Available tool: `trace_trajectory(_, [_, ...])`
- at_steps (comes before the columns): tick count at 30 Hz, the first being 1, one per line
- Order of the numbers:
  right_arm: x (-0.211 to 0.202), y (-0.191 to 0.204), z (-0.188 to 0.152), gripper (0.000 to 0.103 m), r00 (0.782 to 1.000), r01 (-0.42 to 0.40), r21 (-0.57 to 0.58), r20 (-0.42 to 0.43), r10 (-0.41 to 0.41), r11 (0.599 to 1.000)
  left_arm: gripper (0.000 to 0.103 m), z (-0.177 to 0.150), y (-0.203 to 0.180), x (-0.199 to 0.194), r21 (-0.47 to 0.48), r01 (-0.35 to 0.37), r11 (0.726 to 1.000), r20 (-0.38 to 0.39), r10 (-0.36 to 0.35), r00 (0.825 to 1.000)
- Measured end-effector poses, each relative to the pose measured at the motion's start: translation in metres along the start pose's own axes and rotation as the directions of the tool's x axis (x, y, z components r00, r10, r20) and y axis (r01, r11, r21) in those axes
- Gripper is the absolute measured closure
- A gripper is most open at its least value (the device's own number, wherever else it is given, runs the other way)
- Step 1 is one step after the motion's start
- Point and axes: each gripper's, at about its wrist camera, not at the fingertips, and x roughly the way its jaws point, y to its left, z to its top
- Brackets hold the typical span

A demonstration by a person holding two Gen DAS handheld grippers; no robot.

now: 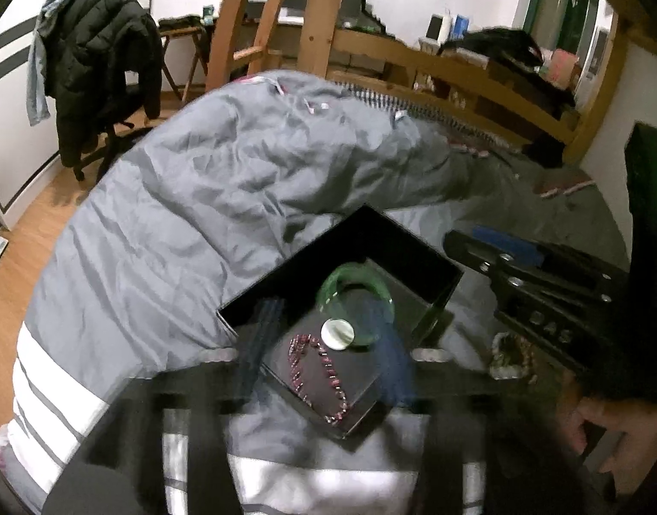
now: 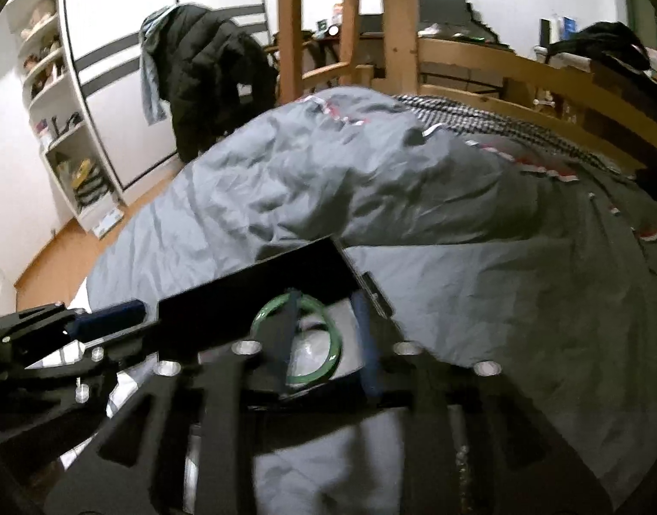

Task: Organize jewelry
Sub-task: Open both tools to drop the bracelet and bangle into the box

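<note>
With both my left gripper (image 1: 324, 356) and right gripper (image 2: 328, 334) parted and empty over the shallow black jewelry box (image 1: 418, 253) on the soft grey duvet (image 1: 191, 197), a careless closing on the translucent green glass bangle (image 1: 328, 289) could tip the box.

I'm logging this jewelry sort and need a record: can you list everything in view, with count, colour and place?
jewelry box: one, black, open on the duvet
bangle: one, green, inside the box
round disc: one, pearly white, by the bangle
beaded bracelet: one, dark pink, on the box's black pad
duvet: one, grey with white stripes, on the bed
jacket: one, black, draped on a chair
left gripper: open over the box
right gripper: open, astride the bangle
</note>
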Motion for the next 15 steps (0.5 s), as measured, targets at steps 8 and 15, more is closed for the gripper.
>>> trace_trajectory(8, [-0.046,-0.039,-0.007,0.053,0.996,0.084,0.045,0.029,-0.086,0.995,0.034,-0.001,-0.017,-0.011,0.034,0.07,0.997,0.017,-0.071,0.997])
trace_trajectory(15, [-0.085,-0.068,-0.026,0.048,0.986,0.16,0.058,0.028,-0.161,0.985,0.028,-0.015,-0.055,-0.005,0.128,0.143,0.981,-0.012,-0.143,0.99])
